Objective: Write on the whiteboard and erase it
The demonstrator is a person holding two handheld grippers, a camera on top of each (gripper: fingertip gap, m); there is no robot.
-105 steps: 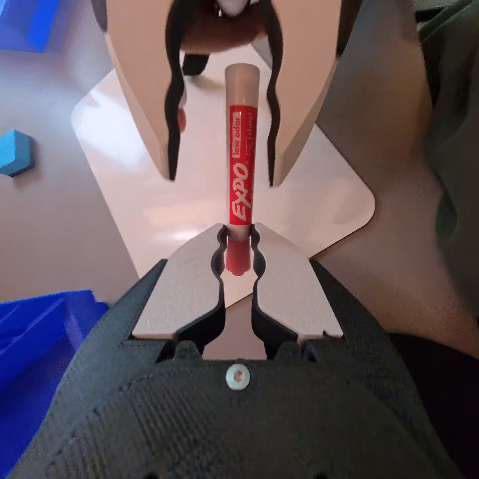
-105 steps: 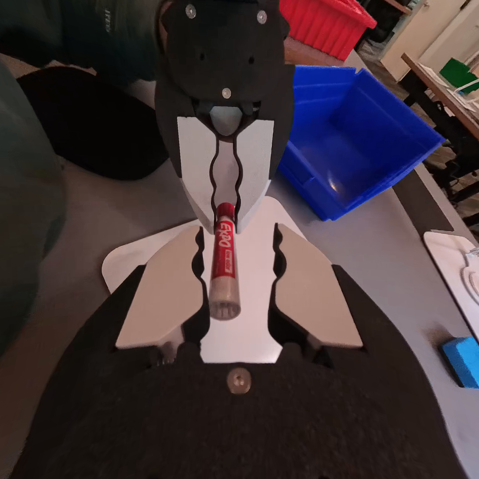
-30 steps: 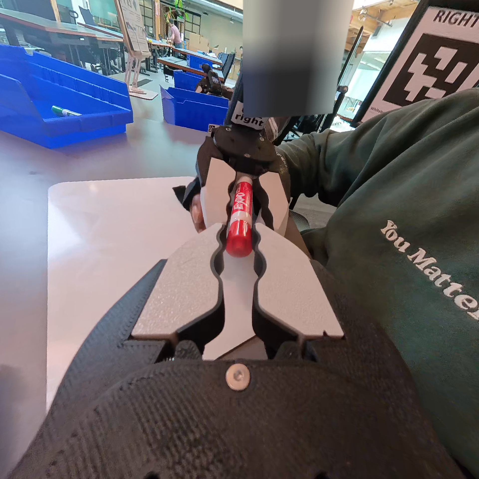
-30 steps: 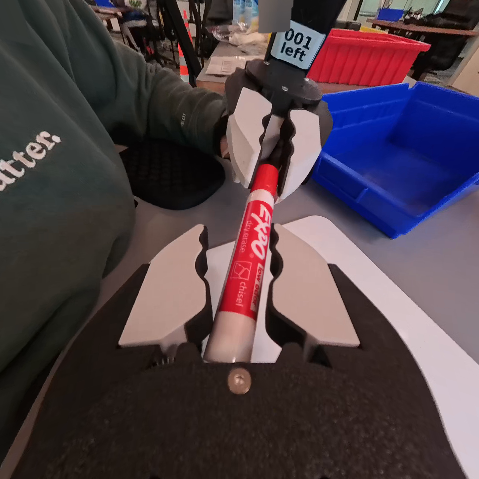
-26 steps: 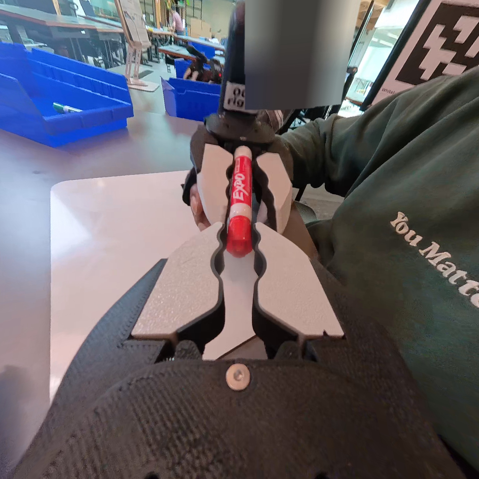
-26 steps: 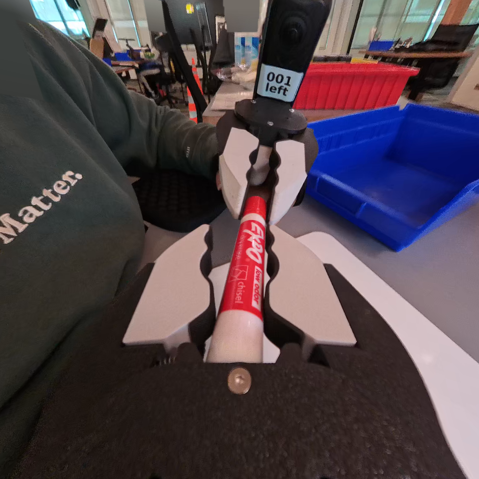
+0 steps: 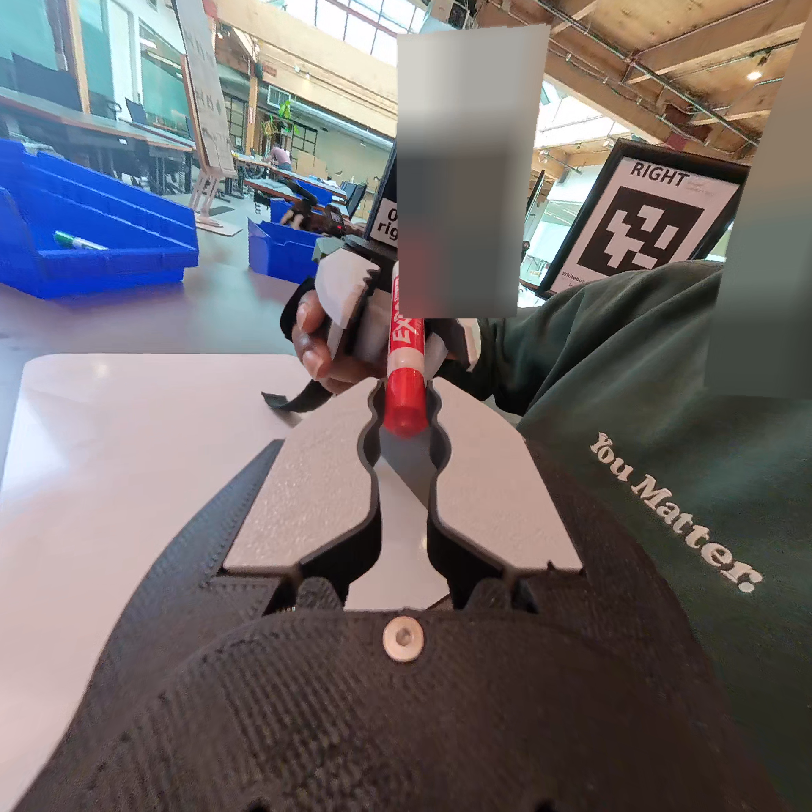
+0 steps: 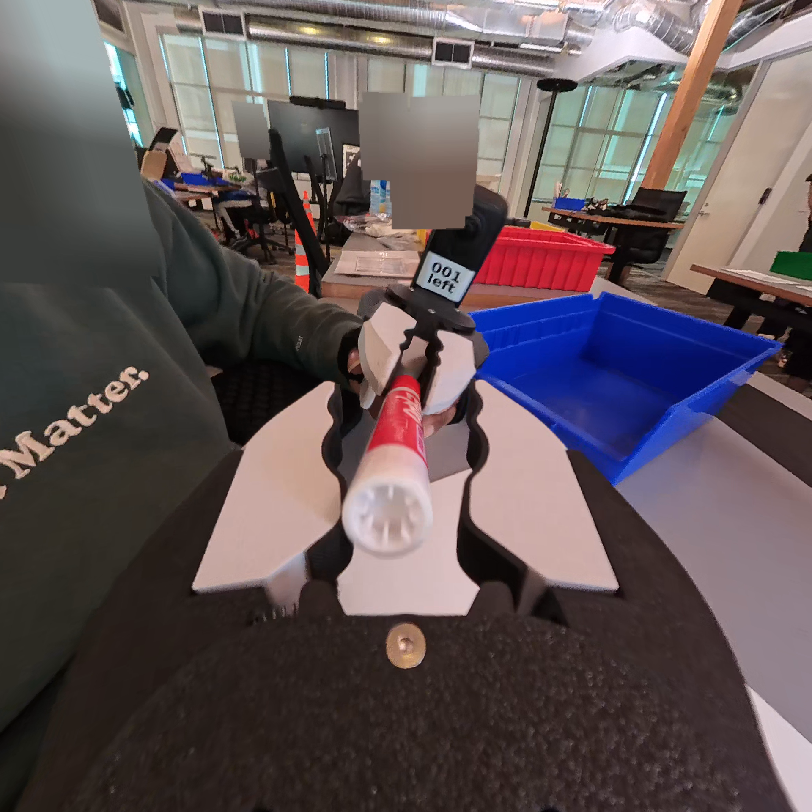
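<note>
The red marker (image 8: pixel 397 439), gripped at its cap by the left tongs (image 7: pixel 403 413), now stands free between the right tongs (image 8: pixel 404 422), which have widened off its barrel, so uncapping must wait.

I worked in a big open workshop. Beyond my right, tall grid windows (image 8: pixel 593 145) ran along the far wall and let in pale daylight, with silver ducts (image 8: pixel 351 30) and pipes under the ceiling and a wooden post (image 8: pixel 685 88) rising at the right. A dark screen on a stand (image 8: pixel 307 132) stood near an orange cone (image 8: pixel 303 246), office chairs and long wooden tables (image 8: pixel 615 217). Beyond my left, the ceiling showed bare timber beams (image 7: pixel 659 52) and a skylight (image 7: pixel 351 17). A framed black-and-white marker sign (image 7: pixel 637 233) leaned at the right, and a wooden easel board (image 7: pixel 206 110) stood on the grey floor farther off.
</note>
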